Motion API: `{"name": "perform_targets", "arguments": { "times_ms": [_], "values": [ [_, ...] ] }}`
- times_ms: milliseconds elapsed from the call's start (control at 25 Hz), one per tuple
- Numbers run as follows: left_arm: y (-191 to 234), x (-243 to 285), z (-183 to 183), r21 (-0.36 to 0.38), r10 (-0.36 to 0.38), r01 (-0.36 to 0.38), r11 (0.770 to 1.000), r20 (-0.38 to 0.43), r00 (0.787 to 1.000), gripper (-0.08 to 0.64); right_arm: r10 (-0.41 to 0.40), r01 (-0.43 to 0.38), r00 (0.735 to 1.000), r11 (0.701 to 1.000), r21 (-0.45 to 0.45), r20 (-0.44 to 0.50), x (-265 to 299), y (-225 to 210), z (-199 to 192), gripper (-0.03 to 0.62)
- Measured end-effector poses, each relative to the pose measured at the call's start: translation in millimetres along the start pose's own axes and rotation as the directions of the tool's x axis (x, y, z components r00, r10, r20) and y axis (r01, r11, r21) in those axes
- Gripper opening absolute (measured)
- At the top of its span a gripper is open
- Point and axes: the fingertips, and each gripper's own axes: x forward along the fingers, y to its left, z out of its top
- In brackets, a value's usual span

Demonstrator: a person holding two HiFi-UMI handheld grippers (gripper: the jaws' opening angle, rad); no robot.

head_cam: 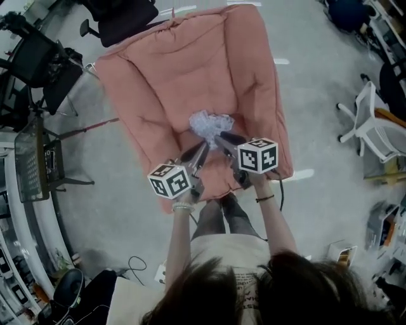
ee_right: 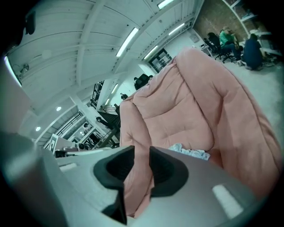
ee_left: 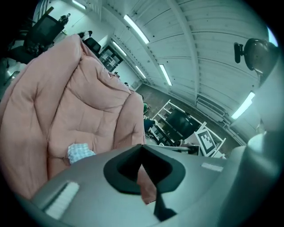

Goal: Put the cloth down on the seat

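Observation:
A small white and pale-blue checked cloth [head_cam: 209,124] lies crumpled on the pink padded seat [head_cam: 184,70], near the seat's front middle. The cloth [ee_left: 80,152] shows low on the cushion in the left gripper view, and the cloth [ee_right: 191,152] peeks over the jaw in the right gripper view. My left gripper [head_cam: 202,151] hangs just in front of the cloth; its tips meet and hold nothing [ee_left: 142,146]. My right gripper [head_cam: 222,138] hovers by the cloth's near edge, its jaws parted and empty [ee_right: 142,150]. Neither gripper touches the cloth.
A black office chair [head_cam: 120,16] stands behind the seat, another black chair [head_cam: 38,60] at the far left, and a white swivel chair [head_cam: 374,127] at the right. A wire rack [head_cam: 32,159] sits left. The person's legs [head_cam: 222,216] are close to the seat's front edge.

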Motion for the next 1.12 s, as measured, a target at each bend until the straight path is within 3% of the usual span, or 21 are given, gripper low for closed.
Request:
{"name": "perform_targets", "arguments": {
  "times_ms": [560, 1120],
  "values": [
    [-72.7, -50.0, 28.5, 0.111, -0.077, 0.073, 0.991, 0.038, 0.996, -0.008, 0.113, -0.102, 0.991, 0.986, -0.130, 0.078, -61.7, 89.6, 33.6, 0.054],
    [-108.8, -70.9, 50.2, 0.196, -0.122, 0.106, 0.975, 0.075, 0.990, -0.008, 0.156, -0.130, 0.981, 0.970, -0.207, 0.115, -87.5, 130.8, 47.7, 0.017]
  ]
}}
